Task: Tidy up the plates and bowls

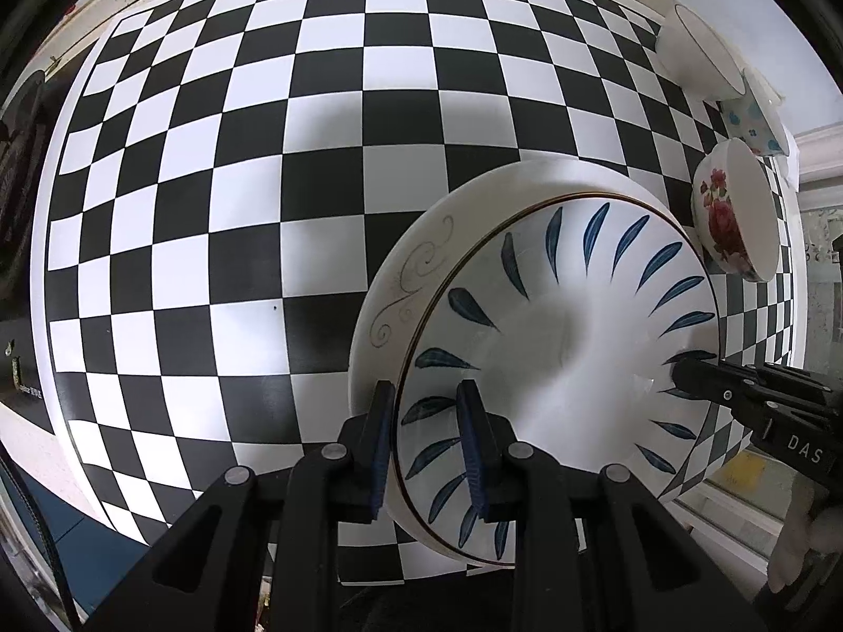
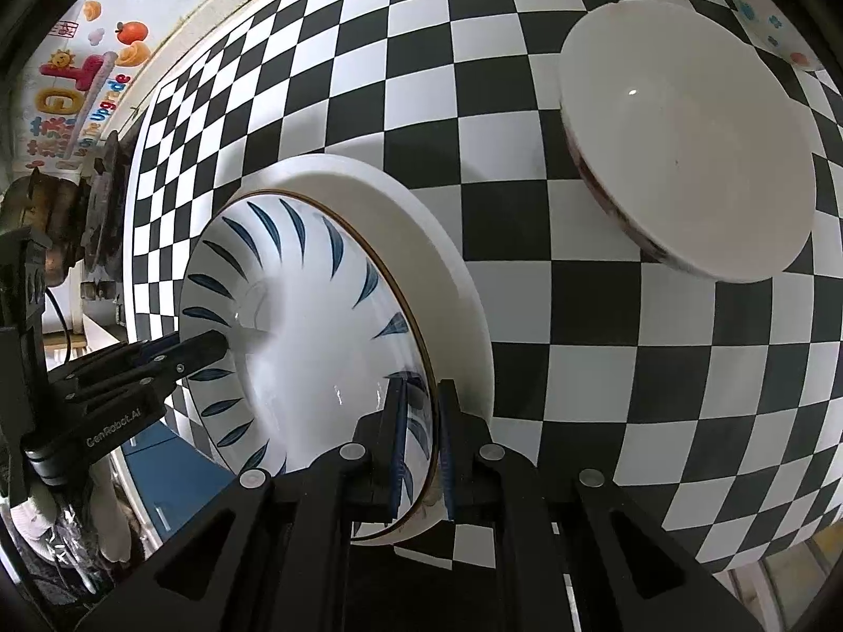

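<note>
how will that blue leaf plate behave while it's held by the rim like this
The blue leaf plate looks like glazed ceramic, so probably stiff and breakable if dropped. Its glossy surface may slip between the pads, which is likely why the left tool and the right tool each clamp opposite rims. Sitting over the white plate, it could chip on contact.

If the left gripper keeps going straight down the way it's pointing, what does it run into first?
Probably the white plate lying under the blue-leaf bowl, whose rim the left gripper is clamped on. The checkered tablecloth lies beneath that. How close bowl and plate are is unclear.
</note>
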`<state>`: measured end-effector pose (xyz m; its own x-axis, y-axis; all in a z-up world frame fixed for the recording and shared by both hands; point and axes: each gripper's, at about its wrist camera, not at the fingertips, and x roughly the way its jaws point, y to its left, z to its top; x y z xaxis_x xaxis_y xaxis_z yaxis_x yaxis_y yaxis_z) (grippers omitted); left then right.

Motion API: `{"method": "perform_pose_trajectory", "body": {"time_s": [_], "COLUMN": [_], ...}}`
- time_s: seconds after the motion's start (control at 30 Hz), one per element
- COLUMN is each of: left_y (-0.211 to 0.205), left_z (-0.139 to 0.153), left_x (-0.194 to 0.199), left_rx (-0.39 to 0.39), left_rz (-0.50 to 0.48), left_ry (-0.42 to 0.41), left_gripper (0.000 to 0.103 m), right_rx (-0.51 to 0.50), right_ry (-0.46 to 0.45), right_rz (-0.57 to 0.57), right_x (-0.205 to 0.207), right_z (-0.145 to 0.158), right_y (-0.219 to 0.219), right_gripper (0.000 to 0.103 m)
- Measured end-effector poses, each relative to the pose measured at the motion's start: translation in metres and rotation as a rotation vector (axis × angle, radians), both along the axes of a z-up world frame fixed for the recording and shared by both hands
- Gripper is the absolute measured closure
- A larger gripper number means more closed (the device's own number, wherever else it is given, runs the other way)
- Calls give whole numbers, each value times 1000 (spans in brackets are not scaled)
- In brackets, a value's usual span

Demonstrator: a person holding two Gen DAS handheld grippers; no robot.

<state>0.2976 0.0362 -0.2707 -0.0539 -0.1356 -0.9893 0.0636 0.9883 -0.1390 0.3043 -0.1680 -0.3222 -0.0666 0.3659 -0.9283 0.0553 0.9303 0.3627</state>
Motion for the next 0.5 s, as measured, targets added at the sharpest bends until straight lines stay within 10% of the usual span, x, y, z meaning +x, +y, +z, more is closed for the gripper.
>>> {"method": "perform_pose_trajectory", "body": {"time_s": [0.5], "left_y": [3], "left_z": [9], "left_x": [-13], "left_rx": [25], "left_rz": [58], "left_ry": [-37], "left_gripper": [81], "right_rx": [-20], "right_ry": [-5], "right_rz": [-58], "right_x": [-3], "right_z": [5], "right_y": [-4], "right_gripper": [85]}}
